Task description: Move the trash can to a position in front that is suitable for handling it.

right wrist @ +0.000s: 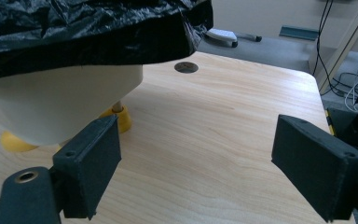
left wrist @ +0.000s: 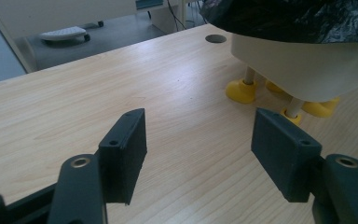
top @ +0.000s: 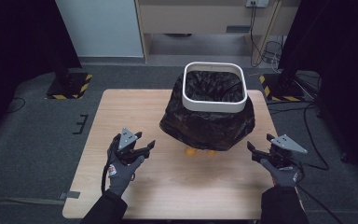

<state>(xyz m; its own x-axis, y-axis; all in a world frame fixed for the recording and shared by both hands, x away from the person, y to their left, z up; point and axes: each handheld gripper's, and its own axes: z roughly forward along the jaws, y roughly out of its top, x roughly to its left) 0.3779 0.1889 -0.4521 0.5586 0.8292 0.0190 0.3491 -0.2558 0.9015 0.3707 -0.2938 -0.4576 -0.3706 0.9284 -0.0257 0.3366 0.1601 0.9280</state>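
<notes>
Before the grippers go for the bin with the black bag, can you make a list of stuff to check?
1. Left gripper jaws open, nothing between them: ok.
2. Right gripper jaws open, nothing between them: ok.
3. Bin standing upright on its yellow feet: ok.
4. Black bag folded down over the bin's outside: ok.
5. Bare table between both grippers and the bin: ok.
6. What lies inside the bag: cannot tell.

White bin (top: 214, 105) with black bag (top: 207, 126), upright mid-table.
The bag drapes over its sides under a white rim ring; yellow feet (left wrist: 241, 91) rest on the wood.
</notes>
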